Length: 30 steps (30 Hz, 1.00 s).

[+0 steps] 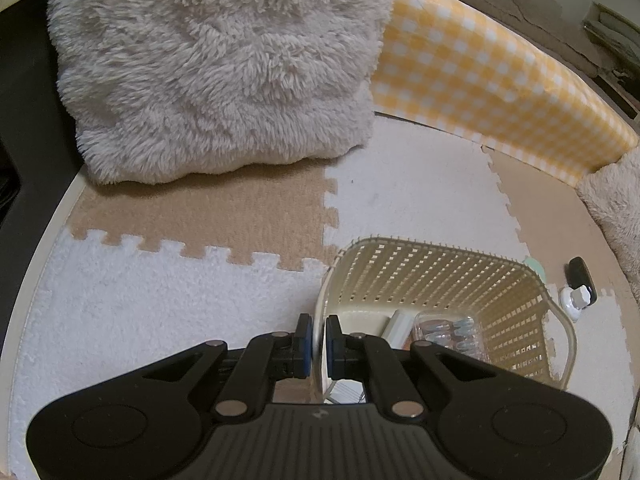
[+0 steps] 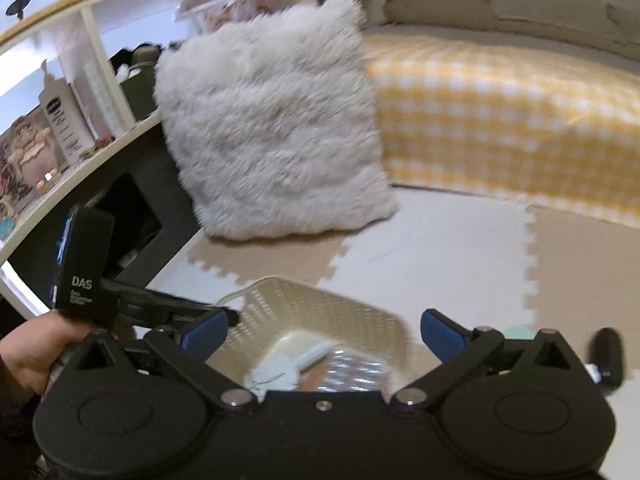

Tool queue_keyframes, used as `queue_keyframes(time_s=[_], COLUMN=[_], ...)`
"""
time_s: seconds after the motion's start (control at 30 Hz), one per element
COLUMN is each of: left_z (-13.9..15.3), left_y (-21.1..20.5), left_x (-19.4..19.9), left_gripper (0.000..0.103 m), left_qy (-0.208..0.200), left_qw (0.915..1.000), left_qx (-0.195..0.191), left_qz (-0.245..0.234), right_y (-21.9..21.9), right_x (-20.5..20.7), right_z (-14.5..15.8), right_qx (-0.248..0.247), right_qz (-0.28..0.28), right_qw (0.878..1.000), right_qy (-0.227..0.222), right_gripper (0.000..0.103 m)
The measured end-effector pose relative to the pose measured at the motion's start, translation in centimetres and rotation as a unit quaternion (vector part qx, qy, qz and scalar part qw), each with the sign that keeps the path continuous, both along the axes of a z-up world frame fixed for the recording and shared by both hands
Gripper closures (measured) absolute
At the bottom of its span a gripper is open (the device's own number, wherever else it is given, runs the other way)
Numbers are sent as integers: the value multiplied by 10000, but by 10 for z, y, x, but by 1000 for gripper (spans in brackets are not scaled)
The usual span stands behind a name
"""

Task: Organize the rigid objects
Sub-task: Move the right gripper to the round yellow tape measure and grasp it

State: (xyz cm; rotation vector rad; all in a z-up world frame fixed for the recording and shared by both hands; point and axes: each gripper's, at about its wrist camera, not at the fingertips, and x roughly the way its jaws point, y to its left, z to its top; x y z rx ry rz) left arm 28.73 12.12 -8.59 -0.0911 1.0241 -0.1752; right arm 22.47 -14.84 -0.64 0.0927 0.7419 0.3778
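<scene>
A cream lattice basket (image 1: 440,276) stands on the foam floor mats. My left gripper (image 1: 318,340) is shut on its near left rim, which runs up between the blue pads. Inside lie a clear plastic pack (image 1: 448,330) and a white box (image 1: 398,322). In the right wrist view my right gripper (image 2: 326,330) hangs open above the basket (image 2: 304,300) with nothing between its fingers. A shiny pack (image 2: 352,372) and a pale blue item (image 2: 276,372) show inside, blurred. A black object (image 1: 580,276), a small white item (image 1: 576,300) and a mint-green thing (image 1: 534,266) lie right of the basket.
A fluffy white pillow (image 1: 220,68) leans behind the basket, beside a yellow checked mattress (image 1: 480,80). A white shelf (image 2: 60,120) with bottles and figures runs along the left. A hand (image 2: 28,356) holds the left gripper's body (image 2: 84,268). Another fluffy cushion (image 1: 616,208) sits at the right.
</scene>
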Motion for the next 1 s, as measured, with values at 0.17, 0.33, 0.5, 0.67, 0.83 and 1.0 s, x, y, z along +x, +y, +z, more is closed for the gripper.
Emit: queue_keyframes(time_s=[0.17, 0.33, 0.5, 0.67, 0.83, 1.0], left_z=[0, -2, -5, -8, -10, -7], left_y=[-1, -2, -1, 0, 1, 15], left_x=[0, 0, 1, 3, 3, 4], left_gripper=[96, 96, 96, 97, 97, 97], left_qy=[2, 38, 92, 150, 197, 232], left_qw=[10000, 10000, 9999, 9999, 9998, 9978], left_qx=[37, 80, 49, -29, -86, -566], left_qz=[-14, -35, -26, 18, 51, 269], right_y=[-37, -66, -81, -80, -76, -71], right_x=[-4, -9, -8, -6, -4, -4], right_z=[-8, -38, -70, -87, -95, -99], right_qx=[-290, -541, -632, -763, -815, -862], right_qz=[-523, -1018, -1282, -1229, -1160, -1041], right_qw=[9982, 9931, 9878, 9854, 9844, 9847], right_qy=[35, 227, 616, 903, 1041, 1101], right_gripper=[0, 0, 0, 0, 0, 0])
